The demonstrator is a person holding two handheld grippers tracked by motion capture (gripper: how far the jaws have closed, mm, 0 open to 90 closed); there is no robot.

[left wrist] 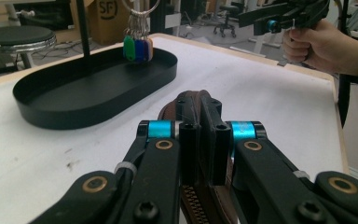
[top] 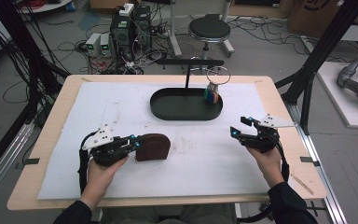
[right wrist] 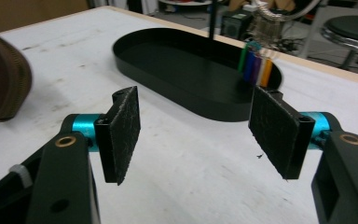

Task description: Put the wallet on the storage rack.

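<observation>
Table [top: 56,116] under a white mat [top: 121,100] carries all items; both tongs work over its near half.

Tray [top: 168,109], black and oval, lies ahead of both tongs, between them, its long axis running across the table. A thin post [top: 187,74] rises from its far rim. Coloured tags [top: 211,95] on a key ring [top: 218,74] hang at the tray's right end, which puts them nearer the right tongs.

Pouch [top: 153,147], brown with a zip, stands on edge on the mat, touching the left tongs at their tips. Left tongs [top: 133,143] are closed tight on its near edge; in the left gripper view the pads [left wrist: 188,154] press the leather [left wrist: 193,100] from both sides, zip showing below. The pouch's long axis runs forward, away from the tongs.

Right tongs [top: 240,127] are spread wide and hold nothing, hovering above bare mat well apart from the pouch. In the right gripper view the pouch [right wrist: 2,79] sits off to their left, the tray [right wrist: 168,81] straight ahead.

Judgement: the tray lies forward and to the right of the held pouch, so any placing falls to the left hand.
</observation>
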